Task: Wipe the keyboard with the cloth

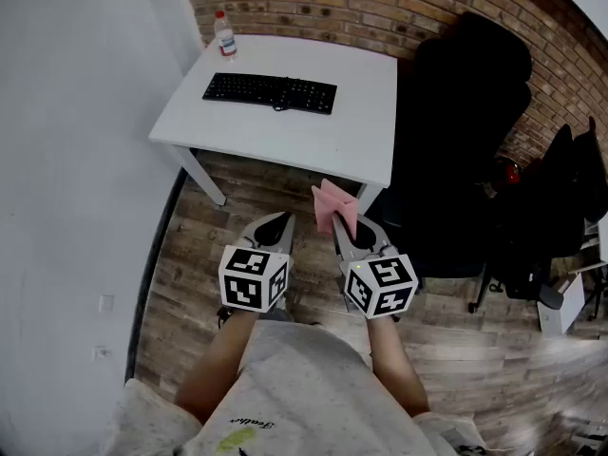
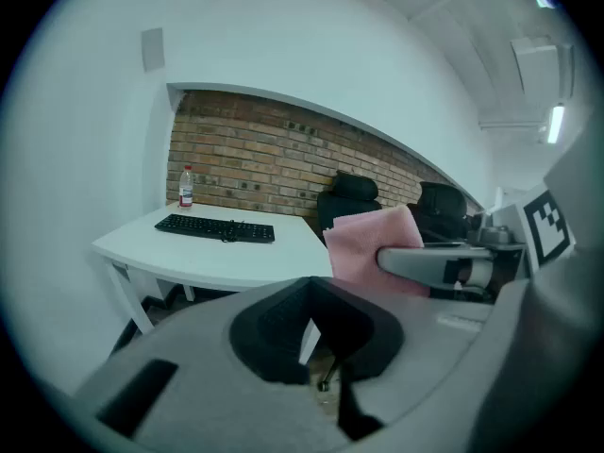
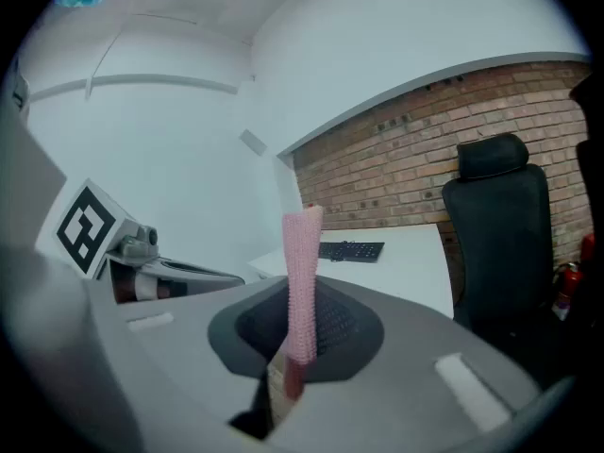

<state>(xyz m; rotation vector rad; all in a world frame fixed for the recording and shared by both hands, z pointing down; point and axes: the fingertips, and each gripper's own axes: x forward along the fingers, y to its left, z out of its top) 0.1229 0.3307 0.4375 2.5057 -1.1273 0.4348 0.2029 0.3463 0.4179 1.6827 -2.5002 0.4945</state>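
Underfoot, a wood-plank floor (image 1: 237, 212). To the left, a plain white wall (image 1: 76, 160). Along the far side, a red brick wall (image 1: 380, 8).

In the corner against the brick, a white table (image 1: 285, 136) on white legs. Just right of it, a black office chair (image 1: 456, 131) with a tall back, close beside the table's edge. Further right, more dark seating, too crowded to tell apart.

On the far half of the table, a black keyboard (image 1: 270, 92), lying roughly parallel to the brick wall, well back from the front edge and untouched.

Nearer, over the floor and short of the table, two grey grippers side by side, each with a black-and-white marker cube at its back, held out on bare forearms from a pale shirt.
- Left gripper (image 1: 278, 220): tips pressed together to a point, nothing between them.
- Right gripper (image 1: 339, 224): clamped tight on a pink cloth (image 1: 332, 203).

Cloth standing upright out of the closed tips: a thin folded edge in the right gripper view, a broad flat sheet in the left gripper view. Cloth held in the air in front of the table's near right corner, well apart from the keyboard.

Smallest, a clear bottle (image 1: 225, 34) with a red cap at the table's far left corner, beside the brick and apart from the keyboard.
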